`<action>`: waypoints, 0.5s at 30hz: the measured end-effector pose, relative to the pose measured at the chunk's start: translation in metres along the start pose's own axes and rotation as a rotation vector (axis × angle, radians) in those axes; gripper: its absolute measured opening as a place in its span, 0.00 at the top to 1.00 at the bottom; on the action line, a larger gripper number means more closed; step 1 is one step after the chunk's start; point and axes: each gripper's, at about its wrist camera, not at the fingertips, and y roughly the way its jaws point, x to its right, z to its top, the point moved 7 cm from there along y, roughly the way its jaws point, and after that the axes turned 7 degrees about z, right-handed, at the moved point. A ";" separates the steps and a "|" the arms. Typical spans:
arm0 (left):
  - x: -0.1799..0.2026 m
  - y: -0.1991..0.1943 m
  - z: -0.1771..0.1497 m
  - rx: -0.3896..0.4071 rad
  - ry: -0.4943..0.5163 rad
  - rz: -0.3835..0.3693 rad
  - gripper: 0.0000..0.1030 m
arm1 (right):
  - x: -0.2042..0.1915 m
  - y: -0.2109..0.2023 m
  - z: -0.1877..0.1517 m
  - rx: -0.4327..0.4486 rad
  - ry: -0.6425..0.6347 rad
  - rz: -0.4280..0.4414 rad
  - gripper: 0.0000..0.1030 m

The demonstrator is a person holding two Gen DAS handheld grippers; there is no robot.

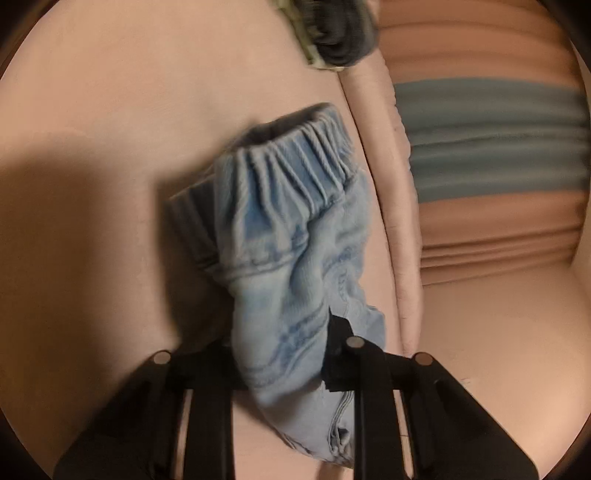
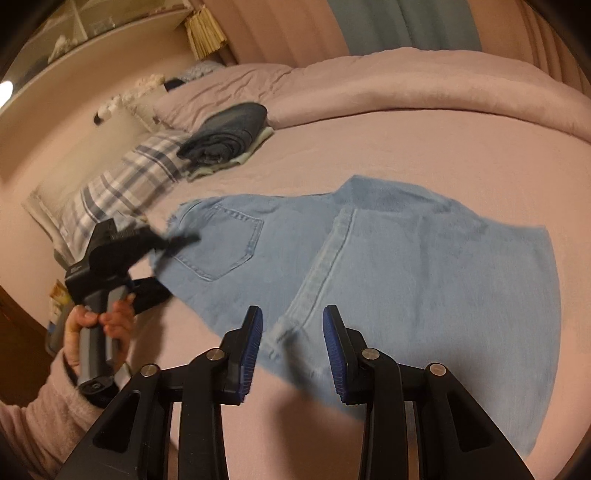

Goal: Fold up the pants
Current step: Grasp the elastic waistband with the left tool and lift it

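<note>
Pink bedding covers the bed (image 1: 110,110) that fills the left wrist view, with a striped pink and grey curtain (image 1: 491,147) blurred at the right edge. We see our left tongs (image 1: 288,354) clenched on a bunch of the light blue denim pants (image 1: 295,229), the fabric pinched between the black fingers and hanging forward from them, its gathered elastic waistband at the far end of the bunch, close over the sheet. A dark folded garment (image 1: 340,33) lies at the top edge of this view. From the right wrist view we look across the same bed (image 2: 406,129), where the pants (image 2: 406,266) lie spread mostly flat in the middle, a back pocket facing up and one leg folded across the other. Our right tongs (image 2: 291,343) stand released, their blue pads apart with nothing pinched, just above the near hem of the pants. At the left, our left hand (image 2: 99,328) grips the handle of the left tongs (image 2: 177,240), whose tips meet the waistband corner. A plaid pillow (image 2: 122,184) and a pile of dark folded clothes (image 2: 225,133) lie beyond the pants, near the head of the bed.
</note>
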 end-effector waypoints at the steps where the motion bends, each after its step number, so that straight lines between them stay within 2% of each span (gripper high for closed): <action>1: -0.001 -0.001 0.000 0.001 -0.003 -0.011 0.82 | -0.002 0.006 0.004 -0.010 -0.009 0.000 0.67; 3: 0.010 -0.006 -0.001 0.034 0.076 0.031 0.83 | -0.007 0.022 0.015 -0.029 -0.018 0.014 0.67; 5: 0.026 -0.013 -0.002 0.065 0.148 0.043 0.83 | -0.011 0.040 0.026 -0.044 -0.028 0.012 0.67; 7: 0.046 -0.020 -0.003 0.087 0.217 0.042 0.83 | -0.006 0.067 0.029 -0.113 -0.015 -0.036 0.74; 8: 0.055 -0.024 -0.004 0.095 0.255 0.045 0.83 | 0.003 0.087 0.025 -0.170 0.014 -0.079 0.81; 9: 0.064 -0.026 -0.007 0.104 0.299 0.054 0.83 | 0.008 0.101 0.022 -0.196 0.023 -0.090 0.82; 11: 0.085 -0.033 -0.013 0.133 0.403 0.077 0.83 | 0.010 0.104 0.025 -0.171 0.040 -0.092 0.82; 13: 0.108 -0.039 -0.022 0.157 0.491 0.085 0.83 | 0.011 0.101 0.027 -0.175 0.063 -0.069 0.82; 15: 0.128 -0.046 -0.032 0.178 0.571 0.079 0.83 | 0.012 0.089 0.027 -0.148 0.121 0.028 0.82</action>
